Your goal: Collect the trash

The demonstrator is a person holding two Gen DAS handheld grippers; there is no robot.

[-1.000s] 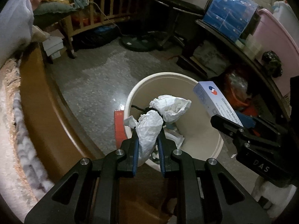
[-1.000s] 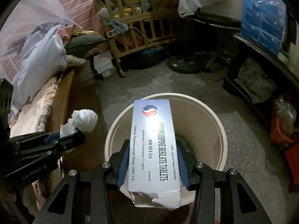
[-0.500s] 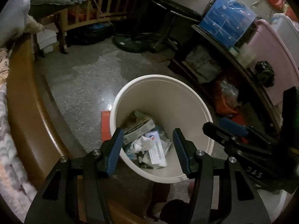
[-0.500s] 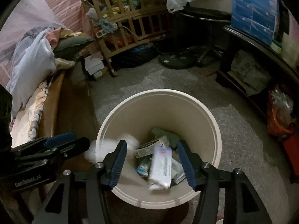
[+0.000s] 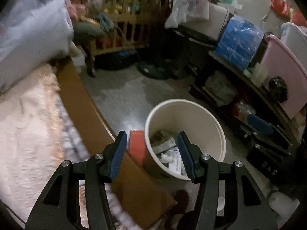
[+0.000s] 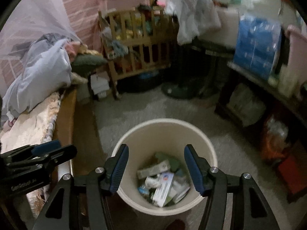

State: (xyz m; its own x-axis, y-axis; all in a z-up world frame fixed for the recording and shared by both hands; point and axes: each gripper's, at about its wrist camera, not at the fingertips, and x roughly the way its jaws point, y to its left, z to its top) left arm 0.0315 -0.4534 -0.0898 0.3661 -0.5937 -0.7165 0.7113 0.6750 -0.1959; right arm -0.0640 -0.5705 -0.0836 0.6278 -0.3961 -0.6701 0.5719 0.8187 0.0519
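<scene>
Standing on the grey floor (image 6: 134,111) just beside the wooden edge of the bed (image 5: 76,99), the cream bin (image 6: 165,126) sits where both hands can reach it without the person leaving the bedside, which looks like the reason for its spot. Its mouth is wide and unlidded, so anything let go above it falls straight in.

Inside, the trash (image 6: 163,180) lies in a loose heap at the bottom: a white medicine box (image 6: 163,188) slanted on top, a crumpled white tissue (image 6: 151,181) touching its left side, and greenish packets behind them. A red flat item (image 5: 136,147) leans outside against the bin's wall, not in it.

Above the rim, the right gripper (image 6: 156,169) is released, its blue pads spread with nothing between them and the bin's contents showing through the gap. The left gripper (image 5: 151,153) is released too and empty, aimed toward the bin's left wall and the bed edge; in the right wrist view it appears at the left, beside the bed.

Judging by the empty jaws, both hands are free to fetch more rubbish.
</scene>
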